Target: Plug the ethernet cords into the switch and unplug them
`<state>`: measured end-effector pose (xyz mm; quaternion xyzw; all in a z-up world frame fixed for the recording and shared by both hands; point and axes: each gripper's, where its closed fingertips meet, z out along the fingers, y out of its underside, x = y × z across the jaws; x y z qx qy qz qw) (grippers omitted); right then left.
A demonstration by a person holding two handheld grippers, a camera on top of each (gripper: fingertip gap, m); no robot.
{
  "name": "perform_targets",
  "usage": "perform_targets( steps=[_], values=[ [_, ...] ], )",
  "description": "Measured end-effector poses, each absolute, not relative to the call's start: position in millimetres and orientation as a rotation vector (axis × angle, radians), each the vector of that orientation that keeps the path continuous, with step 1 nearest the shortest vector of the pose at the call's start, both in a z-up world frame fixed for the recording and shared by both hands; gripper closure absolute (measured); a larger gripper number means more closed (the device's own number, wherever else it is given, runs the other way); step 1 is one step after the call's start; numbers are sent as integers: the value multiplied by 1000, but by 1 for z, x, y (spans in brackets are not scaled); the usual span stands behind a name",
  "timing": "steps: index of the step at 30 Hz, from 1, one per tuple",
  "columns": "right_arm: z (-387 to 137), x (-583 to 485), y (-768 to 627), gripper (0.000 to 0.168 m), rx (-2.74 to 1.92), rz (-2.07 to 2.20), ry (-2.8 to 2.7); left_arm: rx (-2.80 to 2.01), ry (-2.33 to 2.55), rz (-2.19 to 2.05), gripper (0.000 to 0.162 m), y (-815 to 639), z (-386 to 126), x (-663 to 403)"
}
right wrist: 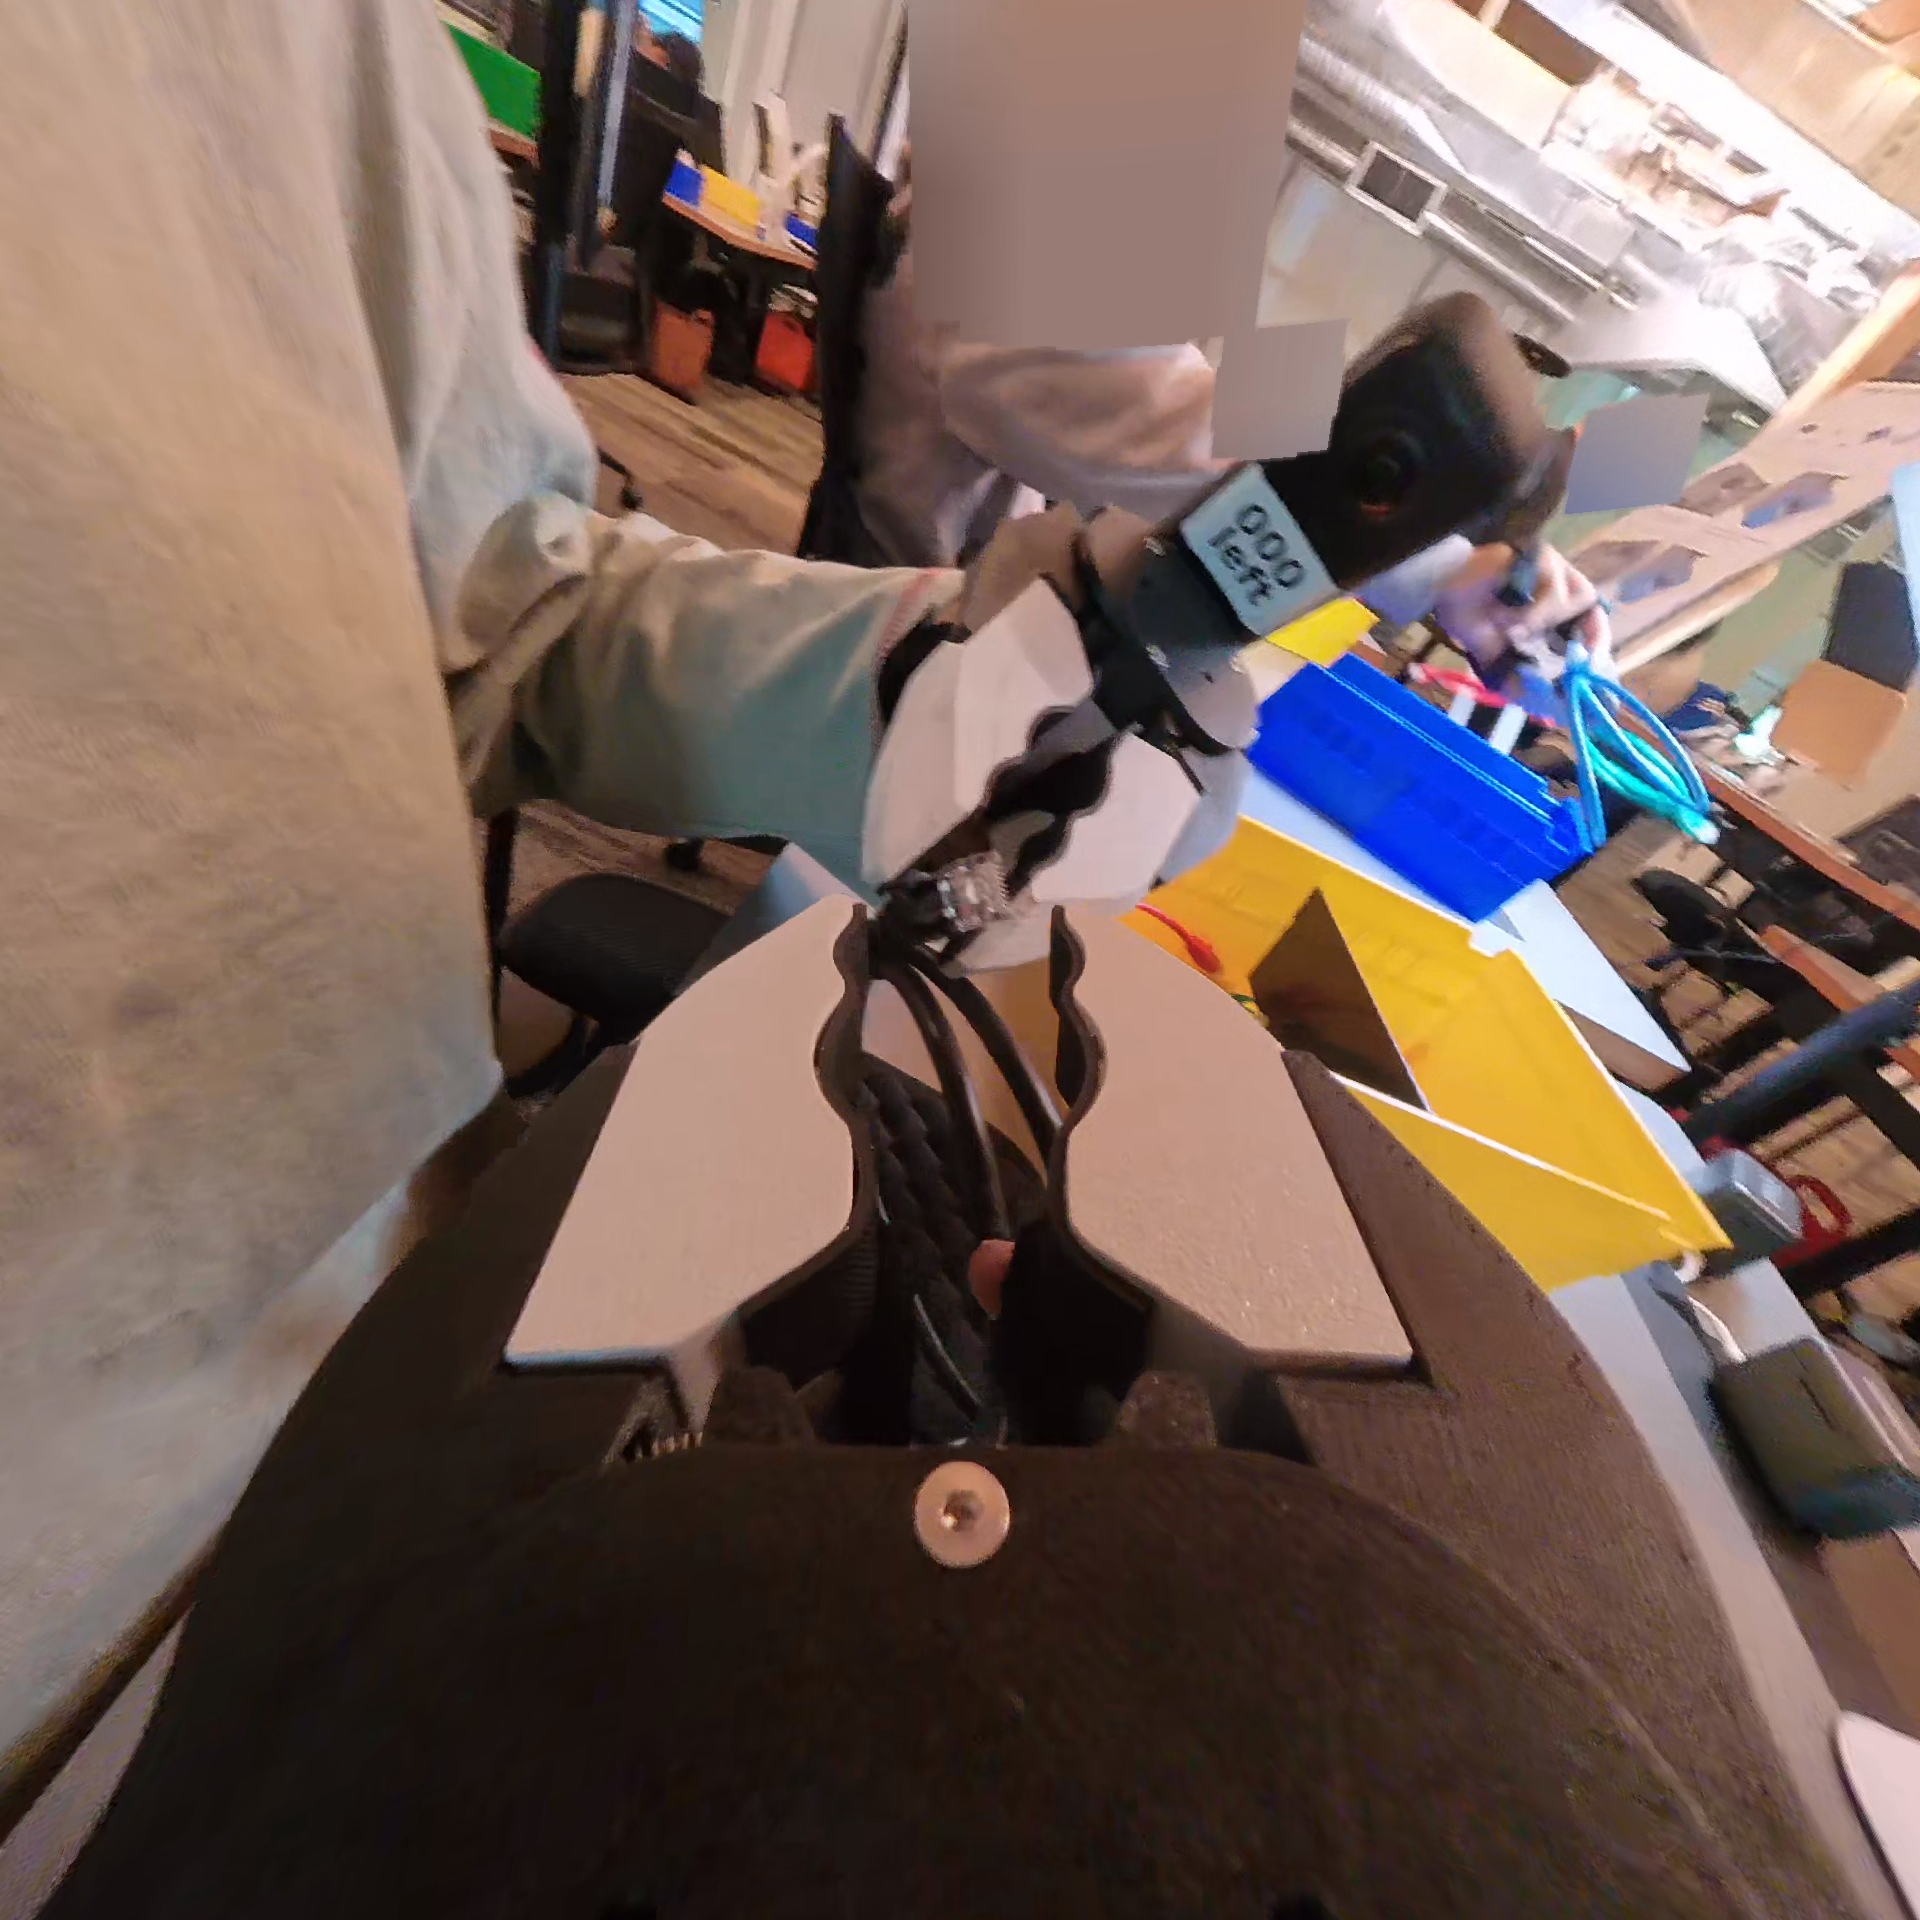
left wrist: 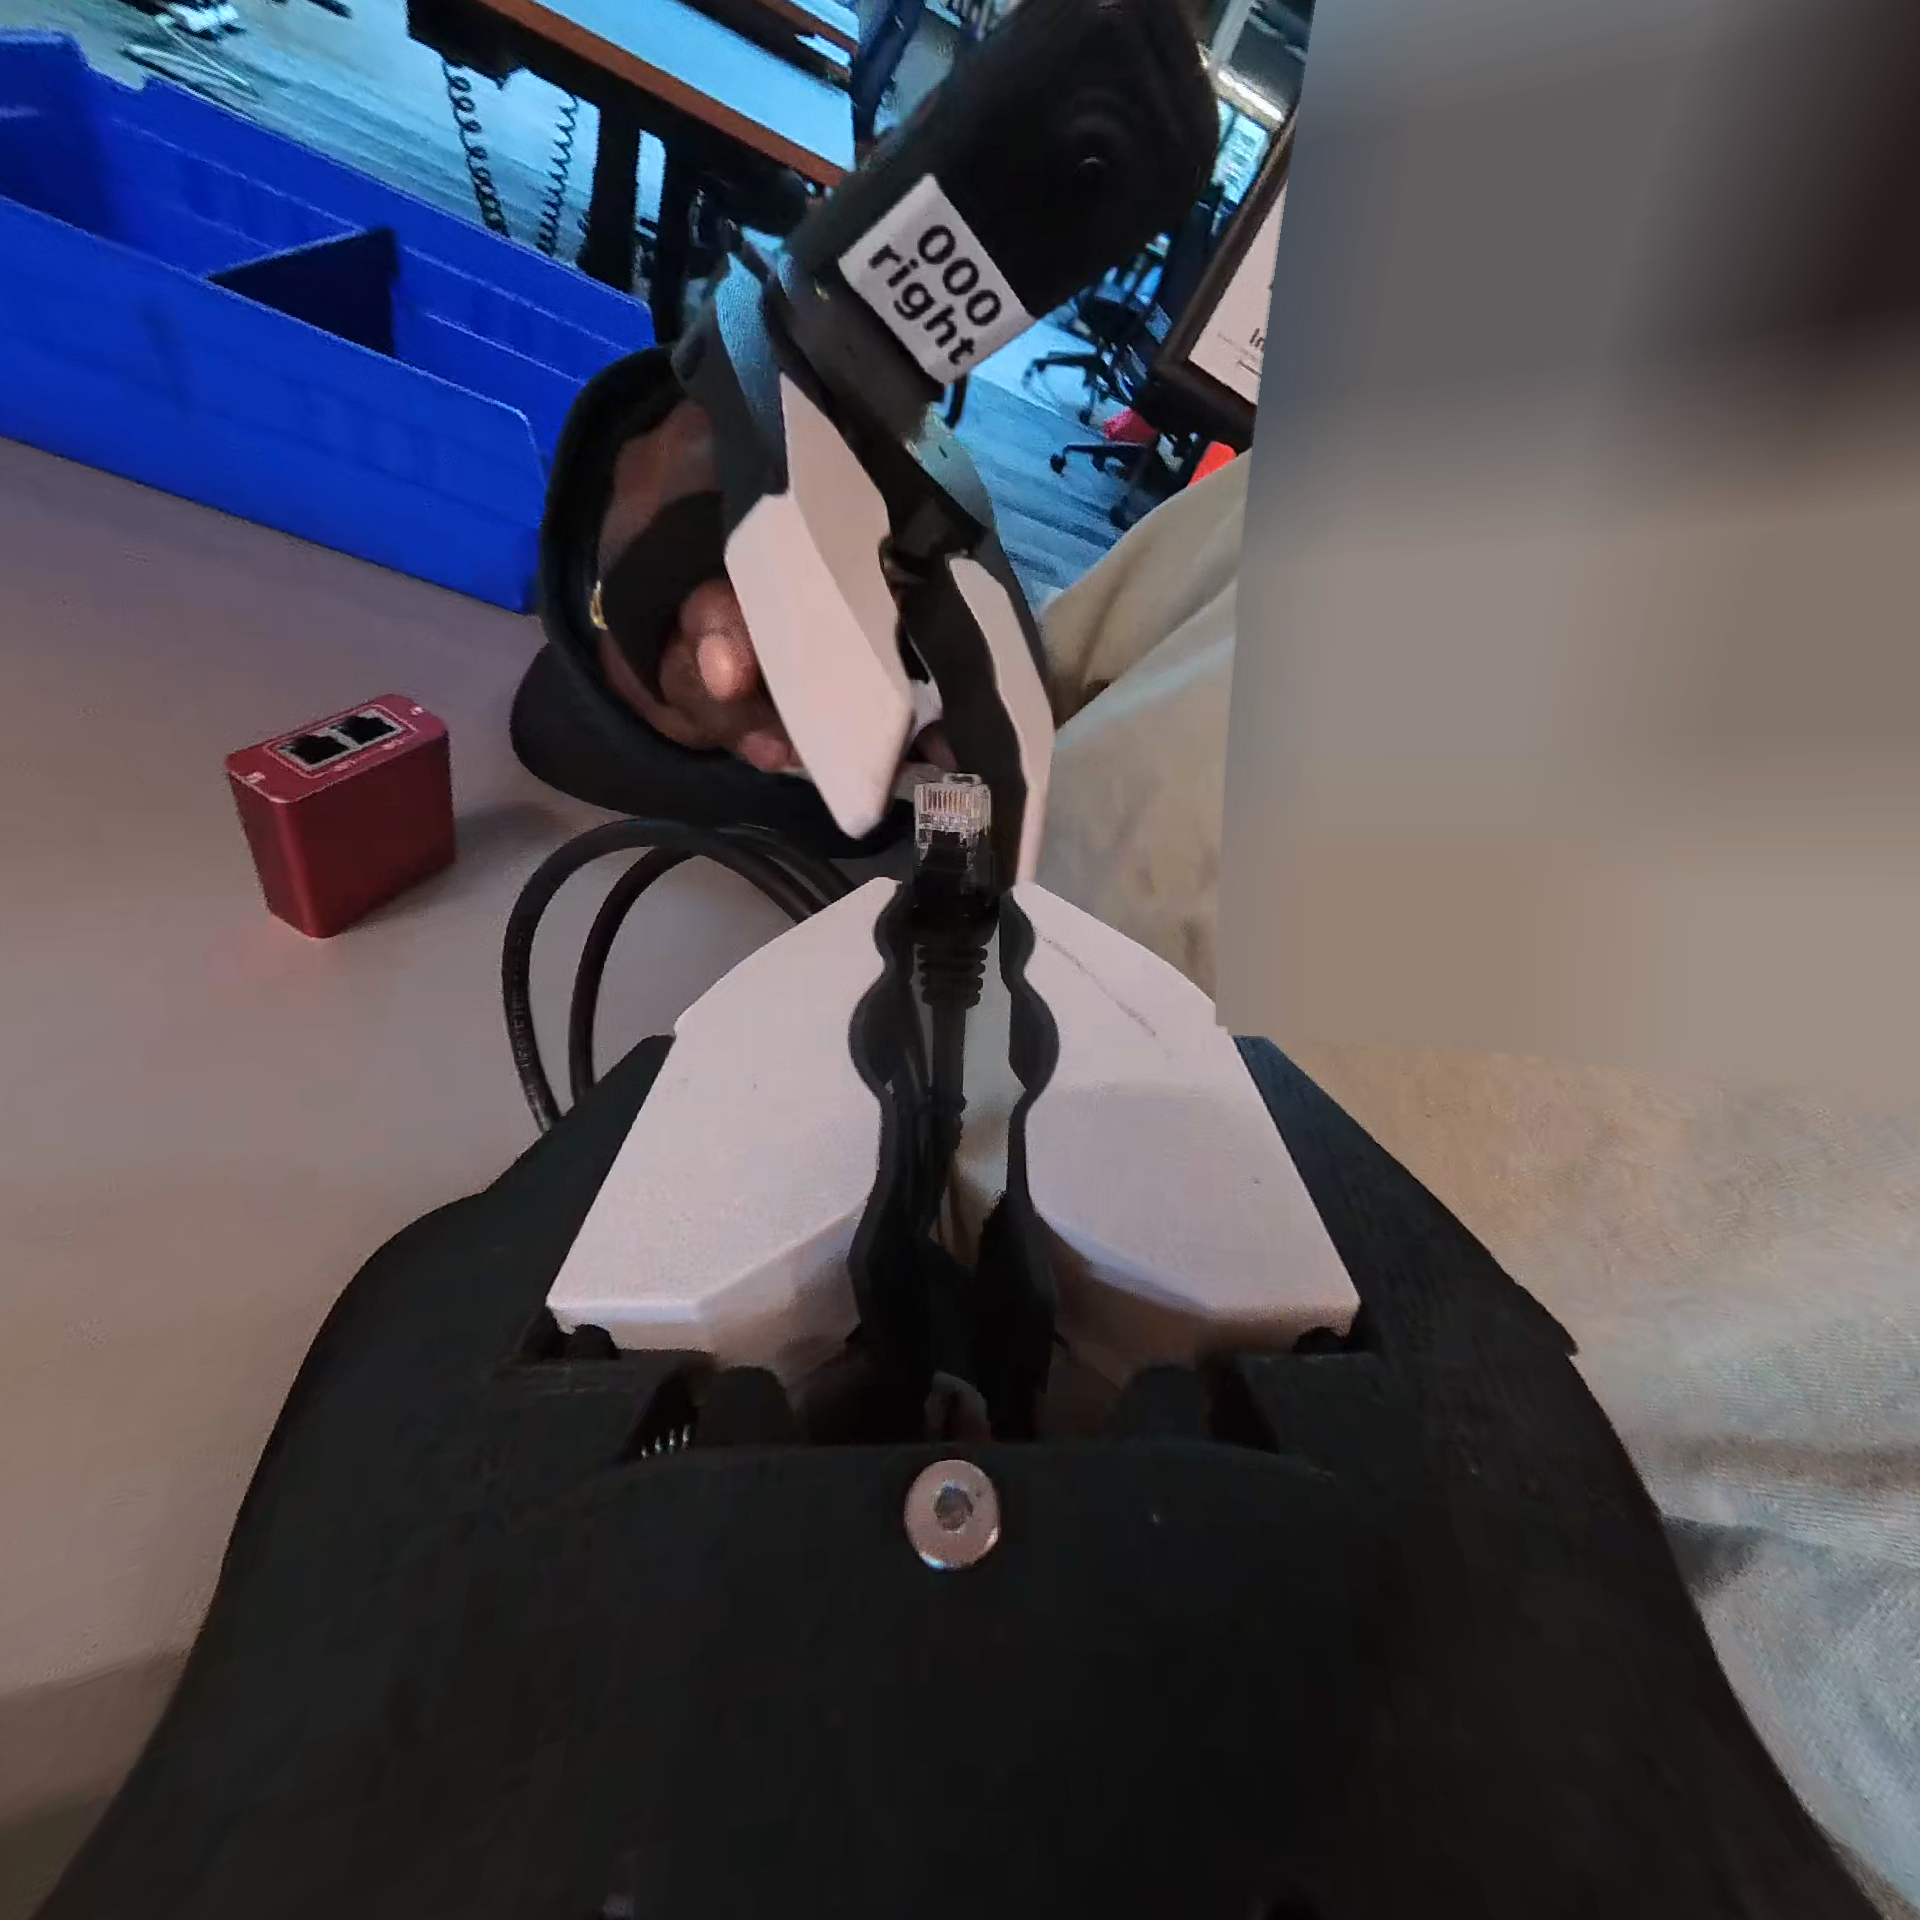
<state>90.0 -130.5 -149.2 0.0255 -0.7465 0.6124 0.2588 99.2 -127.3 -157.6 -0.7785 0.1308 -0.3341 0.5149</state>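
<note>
Red switch (left wrist: 341, 816): sits on the pale surface (left wrist: 208, 1143), well off to the left, both ports showing empty, nothing plugged in.
Black ethernet cord (left wrist: 943, 940): lifted off the surface, clear plug pointing up and away, loops trailing down behind.
Left hand-held gripper (left wrist: 951, 914): pinched tight on the cord's black boot, just below the plug.
Right hand-held gripper (right wrist: 956, 935): jaws spread wide, tips right at the plug; looks like a handover or a regrip, though that's my read.
Done: cord picked up, plug exposed.
Left to do: line the plug up with a port, push it home, then pull it out again; any further cords too.
Progress: early, the plugging hasn't started.
Blue bin (left wrist: 260, 343): behind the switch, out of play.
</note>
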Motion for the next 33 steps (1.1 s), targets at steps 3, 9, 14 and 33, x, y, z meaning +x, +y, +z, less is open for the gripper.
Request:
perform_targets(
  steps=[3, 9, 14, 33],
  values=[
    [-155, 98, -133, 147, 143, 1632, -2045, -1902, 367, -852, 146, -127, -162, 108],
    [-144, 75, -107, 150, -238, 1737, -1967, -1770, 302, -231, 126, -103, -137, 64],
    [-132, 42, -69, 154, -789, 2102, -1661, -1594, 397, 586, 124, -98, -124, 46],
    [-151, 34, -57, 154, -1166, 2485, -1357, -1592, 177, 380, 140, -72, -150, 36]
  ],
)
